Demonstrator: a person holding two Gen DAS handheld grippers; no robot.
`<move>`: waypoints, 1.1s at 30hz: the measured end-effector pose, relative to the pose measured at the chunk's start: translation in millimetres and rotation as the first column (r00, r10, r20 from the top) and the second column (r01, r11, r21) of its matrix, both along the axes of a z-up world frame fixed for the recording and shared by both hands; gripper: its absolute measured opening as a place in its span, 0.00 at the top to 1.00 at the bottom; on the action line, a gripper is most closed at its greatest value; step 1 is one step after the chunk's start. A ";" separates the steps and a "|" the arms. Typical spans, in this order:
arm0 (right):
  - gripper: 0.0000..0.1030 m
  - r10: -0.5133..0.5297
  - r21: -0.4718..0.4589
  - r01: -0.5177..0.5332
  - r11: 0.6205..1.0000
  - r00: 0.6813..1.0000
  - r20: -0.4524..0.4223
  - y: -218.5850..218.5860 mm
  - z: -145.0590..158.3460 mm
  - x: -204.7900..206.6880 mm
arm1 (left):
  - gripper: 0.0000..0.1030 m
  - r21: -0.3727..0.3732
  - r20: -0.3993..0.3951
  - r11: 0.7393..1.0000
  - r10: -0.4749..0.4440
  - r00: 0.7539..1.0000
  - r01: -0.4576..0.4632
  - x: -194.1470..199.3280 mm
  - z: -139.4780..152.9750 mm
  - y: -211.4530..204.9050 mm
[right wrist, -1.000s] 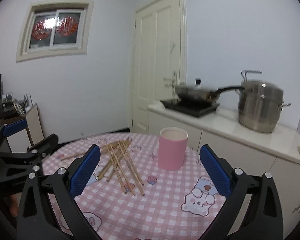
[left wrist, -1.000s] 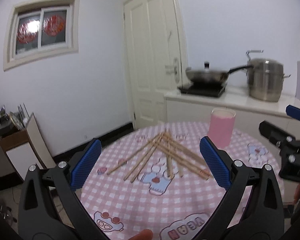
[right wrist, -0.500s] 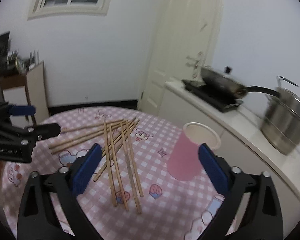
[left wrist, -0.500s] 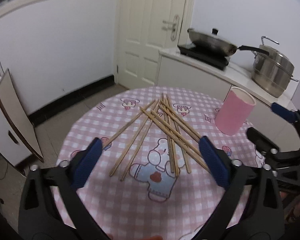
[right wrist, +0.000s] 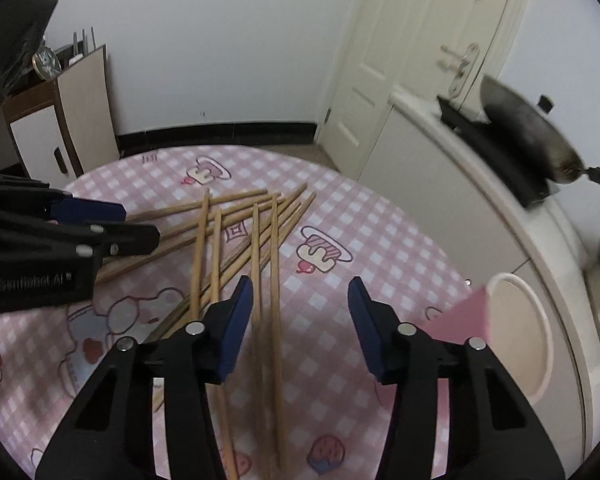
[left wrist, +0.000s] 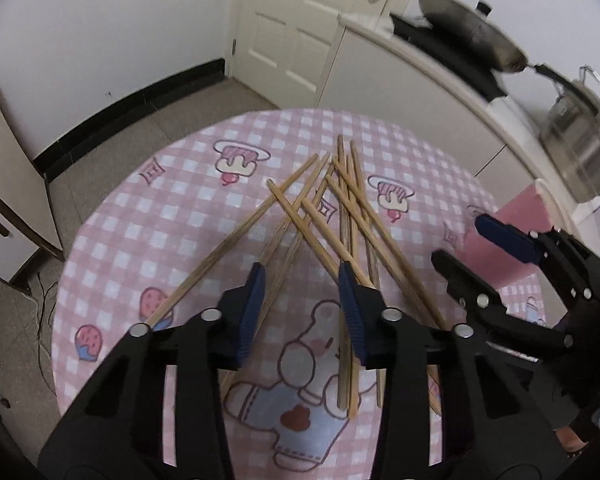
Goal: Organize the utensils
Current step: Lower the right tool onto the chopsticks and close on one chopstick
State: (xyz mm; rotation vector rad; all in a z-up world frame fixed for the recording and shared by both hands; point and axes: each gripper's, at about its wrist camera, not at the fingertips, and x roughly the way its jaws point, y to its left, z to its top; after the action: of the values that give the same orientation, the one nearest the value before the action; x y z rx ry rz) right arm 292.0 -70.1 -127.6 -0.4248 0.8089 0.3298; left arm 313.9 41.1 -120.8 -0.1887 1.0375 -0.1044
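Several wooden chopsticks (left wrist: 342, 208) lie crossed in a loose pile on the round table with a pink checked cloth (left wrist: 180, 220). My left gripper (left wrist: 302, 280) hovers over the near ends of the pile. Its jaws are closing, with chopsticks showing between them but no pad pressing. In the right wrist view the same chopsticks (right wrist: 256, 232) fan out ahead. My right gripper (right wrist: 300, 286) is above them, jaws closing, two sticks lying just inside its left finger, untouched. A pink cup (right wrist: 512, 336) stands upright to the right, its mouth bare. Each gripper shows in the other's view: right gripper (left wrist: 458, 240), left gripper (right wrist: 138, 224).
A white counter (left wrist: 440, 68) runs along the far right with a dark wok (left wrist: 472, 36) on a hob and a steel pot (left wrist: 584, 152). A closed door (left wrist: 300, 20) is behind the table. A low cabinet (right wrist: 40, 136) stands at the left on the grey floor.
Both grippers have tipped downward and come in over the chopsticks, which now fill the views. Both pairs of jaws have narrowed from wide open.
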 end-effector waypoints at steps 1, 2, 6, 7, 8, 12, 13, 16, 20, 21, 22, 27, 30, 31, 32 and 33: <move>0.58 0.001 0.003 -0.001 1.000 1.000 -0.012 -0.7 -1.1 4.0 | 0.65 -0.004 -0.017 1.000 0.003 1.000 -0.003 3.8 -3.5 0.4; 0.58 0.002 0.008 -0.002 1.000 1.000 -0.023 -1.0 -2.3 9.0 | 0.65 -0.018 -0.040 1.000 0.004 0.999 -0.005 8.8 -7.9 -0.6; 0.58 0.008 0.022 -0.007 1.000 0.998 -0.064 -4.1 -6.3 20.5 | 0.65 -0.015 -0.078 1.000 0.015 0.997 -0.017 21.4 -18.1 -4.8; 0.58 0.009 0.022 -0.008 1.000 0.997 -0.074 -4.7 -8.4 22.3 | 0.65 -0.020 -0.089 1.000 0.022 0.996 -0.024 24.9 -21.1 -5.6; 0.58 0.011 0.021 -0.010 1.000 0.997 -0.080 -3.7 -9.9 24.3 | 0.65 -0.026 -0.098 0.999 0.027 0.995 -0.030 28.1 -23.1 -6.3; 0.58 0.013 0.030 -0.010 0.999 0.995 -0.098 -4.9 -15.3 30.4 | 0.66 -0.006 -0.111 0.999 0.043 0.993 -0.044 37.7 -27.3 -14.1; 0.58 0.014 0.037 -0.011 0.999 0.995 -0.102 -5.5 -15.7 31.1 | 0.66 0.002 -0.114 0.999 0.049 0.992 -0.049 39.4 -27.9 -13.4; 0.58 0.020 0.054 -0.014 0.998 0.994 -0.111 -7.0 -15.8 32.7 | 0.68 0.032 -0.112 0.998 0.059 0.992 -0.056 45.0 -29.2 -19.9; 0.58 0.029 0.050 -0.024 0.998 0.993 -0.115 -5.4 -18.0 34.8 | 0.72 0.050 -0.123 0.996 0.075 0.990 -0.070 53.7 -32.6 -24.9; 0.58 0.032 0.049 -0.026 0.998 0.993 -0.118 -5.0 -19.1 35.4 | 0.74 0.060 -0.125 0.996 0.080 0.989 -0.073 54.5 -34.0 -25.1; 0.58 0.034 0.048 -0.028 0.998 0.992 -0.121 -4.8 -20.1 36.5 | 0.75 0.066 -0.123 0.995 0.082 0.989 -0.074 55.2 -34.3 -26.0; 0.58 0.040 0.034 -0.035 0.999 0.989 -0.140 -3.0 -24.9 43.2 | 0.82 0.067 -0.121 0.995 0.087 0.989 -0.079 63.5 -34.4 -24.8; 0.58 0.040 0.024 -0.036 0.999 0.987 -0.158 -0.2 -27.2 48.3 | 0.86 0.070 -0.113 0.995 0.083 0.990 -0.076 65.0 -34.2 -25.4; 0.58 0.039 0.018 -0.036 0.999 0.986 -0.165 1.1 -28.7 50.8 | 0.87 0.068 -0.109 0.995 0.081 0.991 -0.074 65.9 -34.1 -26.0; 0.58 0.040 0.015 -0.038 0.999 0.984 -0.172 2.1 -30.2 52.0 | 0.87 0.064 -0.107 0.995 0.081 0.991 -0.074 64.1 -34.0 -25.1; 0.58 0.040 0.008 -0.039 0.999 0.983 -0.181 3.7 -32.1 54.0 | 0.88 0.057 -0.104 0.996 0.078 0.992 -0.072 64.0 -33.9 -24.8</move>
State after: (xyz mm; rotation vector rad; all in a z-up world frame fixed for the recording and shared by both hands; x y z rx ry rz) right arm 346.1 -66.5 -159.7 -0.4110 0.9776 0.4111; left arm 377.8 16.3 -154.6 -0.1866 1.1365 0.0017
